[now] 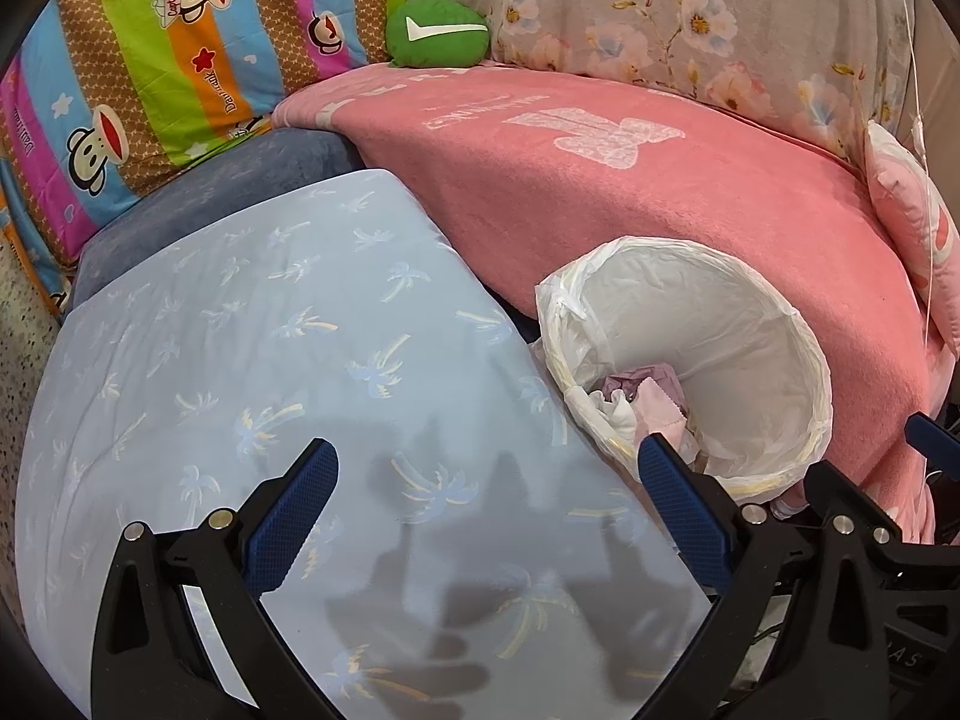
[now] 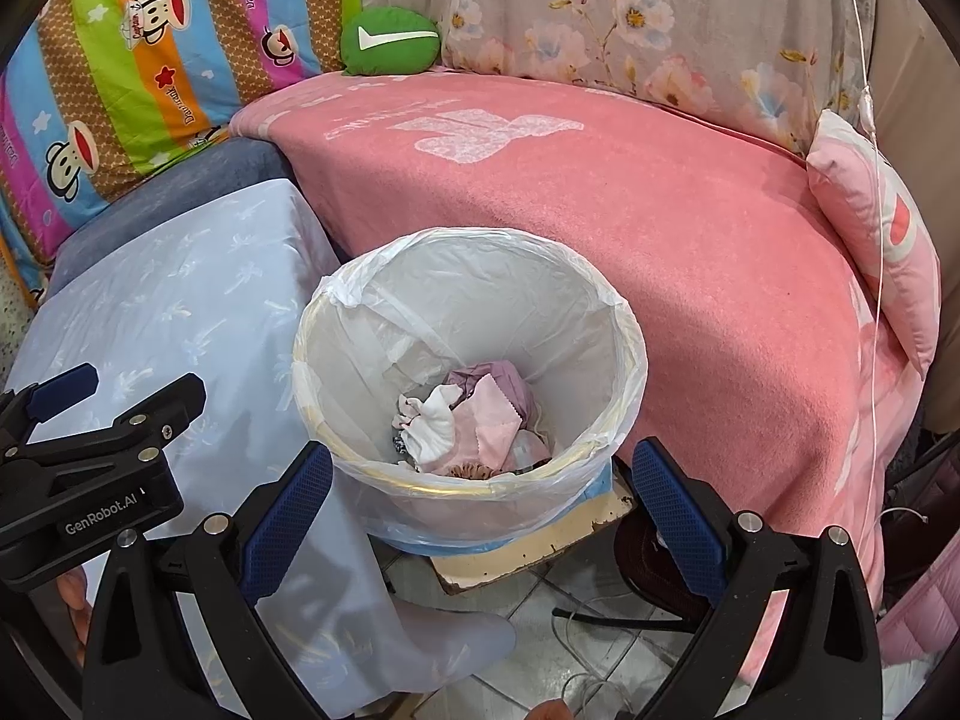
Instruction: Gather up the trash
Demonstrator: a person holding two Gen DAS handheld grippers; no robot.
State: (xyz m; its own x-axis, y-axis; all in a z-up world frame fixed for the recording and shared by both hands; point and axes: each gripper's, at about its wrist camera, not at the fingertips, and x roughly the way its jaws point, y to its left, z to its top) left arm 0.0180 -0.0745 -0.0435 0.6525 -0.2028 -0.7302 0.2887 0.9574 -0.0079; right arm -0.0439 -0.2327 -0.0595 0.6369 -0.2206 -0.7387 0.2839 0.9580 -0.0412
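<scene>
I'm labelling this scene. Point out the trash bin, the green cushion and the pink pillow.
trash bin (image 2: pixel 624 324): right wrist view, bag-lined rim.
green cushion (image 2: pixel 384 57): right wrist view, its front face.
pink pillow (image 2: pixel 864 210): right wrist view, its pink cover.

Bin (image 1: pixel 816 396) floor hidden under crumpled trash (image 2: pixel 474 414)

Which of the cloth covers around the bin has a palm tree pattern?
The light blue sheet, left of the trash bin. The pink blanket bears pale figures, and the striped quilt bears cartoon monkeys.
</scene>
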